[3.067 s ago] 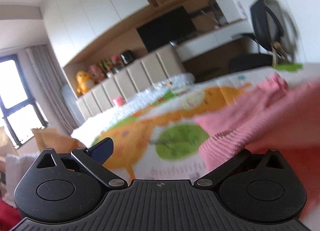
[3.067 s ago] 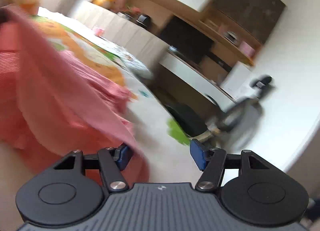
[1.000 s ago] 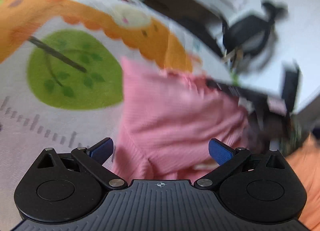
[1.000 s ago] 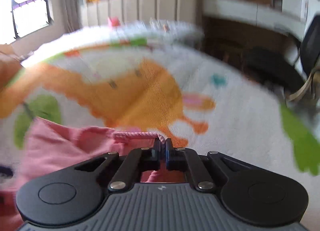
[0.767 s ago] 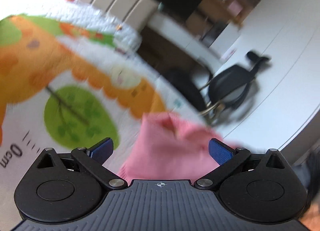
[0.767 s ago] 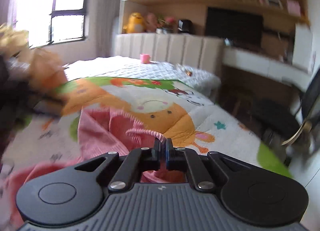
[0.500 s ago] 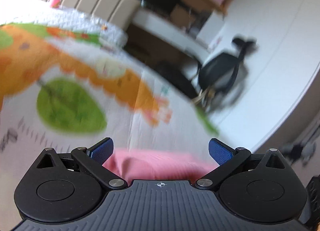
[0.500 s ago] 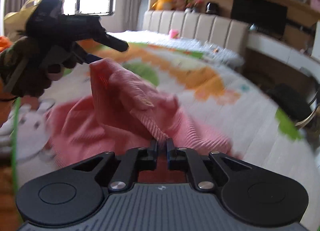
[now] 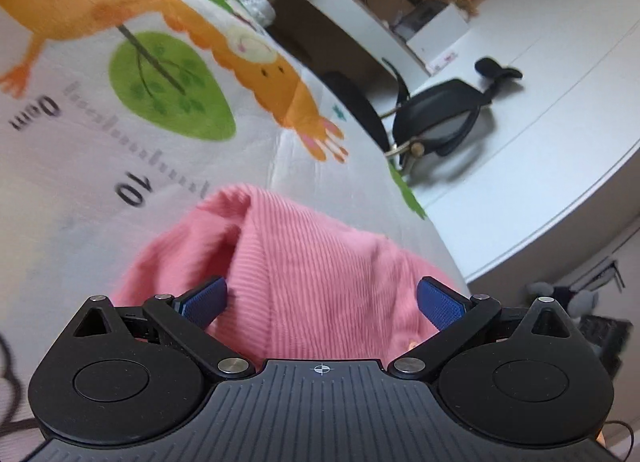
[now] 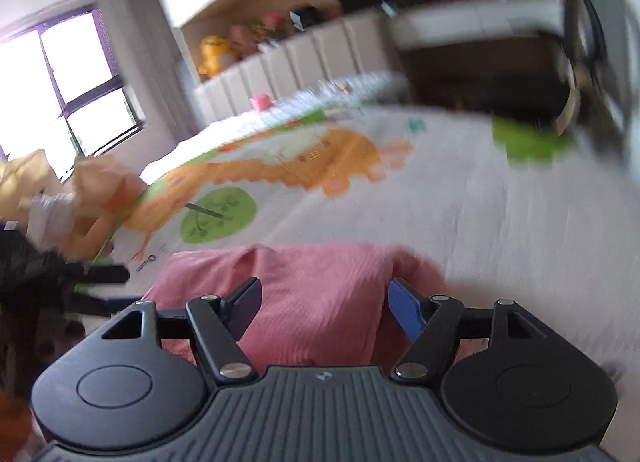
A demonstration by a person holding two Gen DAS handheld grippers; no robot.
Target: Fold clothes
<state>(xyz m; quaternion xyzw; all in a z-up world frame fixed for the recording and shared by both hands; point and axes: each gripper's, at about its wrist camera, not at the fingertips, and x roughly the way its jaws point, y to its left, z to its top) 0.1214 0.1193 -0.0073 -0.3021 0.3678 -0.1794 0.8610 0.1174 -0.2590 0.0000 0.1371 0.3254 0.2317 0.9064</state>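
A: Which step of the folding is in hand?

B: It reads as the release after a fold. The pink ribbed garment [image 10: 320,294] lies in a bunched heap on the bed cover [image 10: 460,222], the one printed with an orange animal and a green leaf. The right gripper [image 10: 324,308] has its jaws opening, and the cloth lies between and under them with neither pad pressing on it.

A: And the other one?

B: The left gripper [image 9: 322,298] is spread wide and pinches nothing. In its view the garment fills the lower centre of the frame, a rounded fold rising between the two blue pads [image 9: 206,298] and running on past them toward the middle of the picture.

A: So where does the garment sit relative to the grippers?

B: Directly ahead of and beneath both, low in each frame, with the open bed cover beyond it and an office chair [image 9: 440,118] at the upper right of the left view.

A: What does the next move call for?

B: Probably finding a free edge or corner of the heap, since it looks lumpy rather than flat, then closing on it and drawing it across.
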